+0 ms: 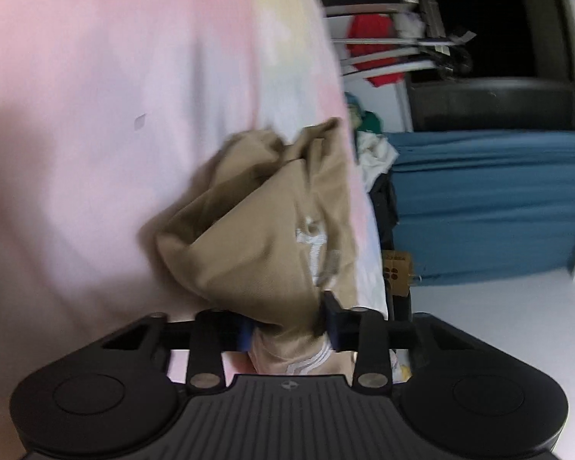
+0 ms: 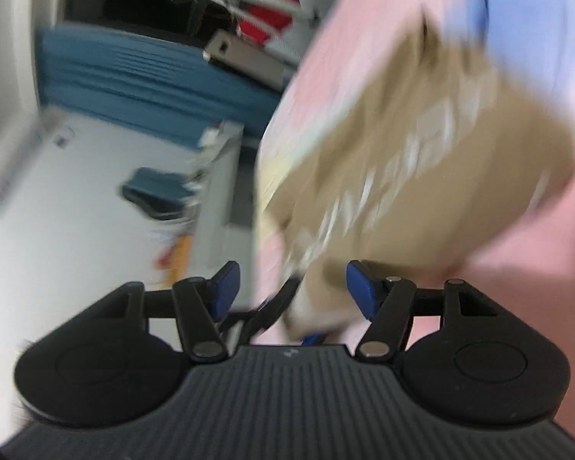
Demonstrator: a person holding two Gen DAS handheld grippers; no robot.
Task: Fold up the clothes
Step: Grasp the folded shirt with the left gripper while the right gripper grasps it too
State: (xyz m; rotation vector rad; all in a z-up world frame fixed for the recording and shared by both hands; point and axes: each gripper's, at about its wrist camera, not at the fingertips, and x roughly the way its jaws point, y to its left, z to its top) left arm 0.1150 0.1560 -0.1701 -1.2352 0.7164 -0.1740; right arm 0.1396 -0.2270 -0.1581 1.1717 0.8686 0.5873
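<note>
A: Widest thing in shot is the pink sheet (image 1: 96, 134), the pale surface filling the whole left of the left wrist view. What is on it?

B: A tan garment (image 1: 257, 230) with white print, bunched up and lying against that sheet. It runs straight back into the left gripper (image 1: 287, 329).

A: And how do those jaws stand?

B: Drawn in tight on a gathered neck of the tan cloth. The blue pads (image 1: 335, 326) press it from both sides, so it is clamped, with the bulk of the garment fanning out ahead of the fingertips.

A: Over to the other camera. Very blurred there.

B: Yes, but the same tan garment (image 2: 421, 153) shows up and to the right, over the pink sheet (image 2: 517, 287). The right gripper (image 2: 291, 291) has its 2 blue pads (image 2: 358, 289) standing well apart.

A: Anything gripped?

B: No. A lower fold of the cloth hangs down between the pads, close to the right one, yet neither pad presses on it. Whether it brushes that pad, I cannot tell through the smear.

A: Behind?

B: Blue cloth (image 1: 490, 207) at the back, then a small red item (image 1: 372, 50) on a rack.
</note>
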